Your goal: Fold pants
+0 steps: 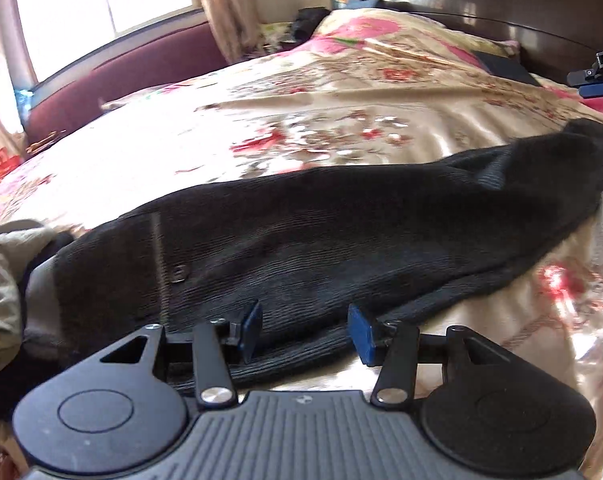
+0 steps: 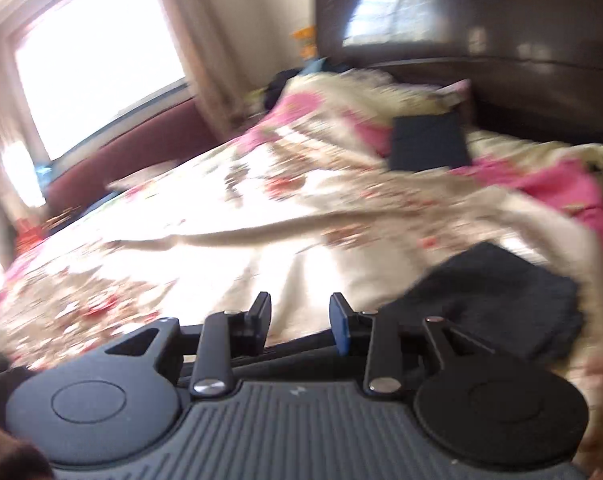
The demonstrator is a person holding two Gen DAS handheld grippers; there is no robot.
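Observation:
Black corduroy pants (image 1: 301, 232) lie stretched across the floral bedspread (image 1: 301, 128), waist end with a button at the left, leg end running off to the right. My left gripper (image 1: 304, 330) hovers over their near edge, open, nothing between its blue pads. In the right wrist view, which is blurred, the right gripper (image 2: 300, 322) is open and empty above the bedspread (image 2: 229, 256). The dark end of the pants (image 2: 501, 300) lies just to its right. The right gripper (image 1: 597, 80) also shows at the far right edge of the left wrist view.
A dark wooden headboard (image 2: 481, 48) stands at the back right, with a dark flat rectangular object (image 2: 427, 142) on the bedding near it. A grey-beige garment (image 1: 5, 276) lies bunched at the left. A maroon bench (image 1: 113, 80) runs under the window.

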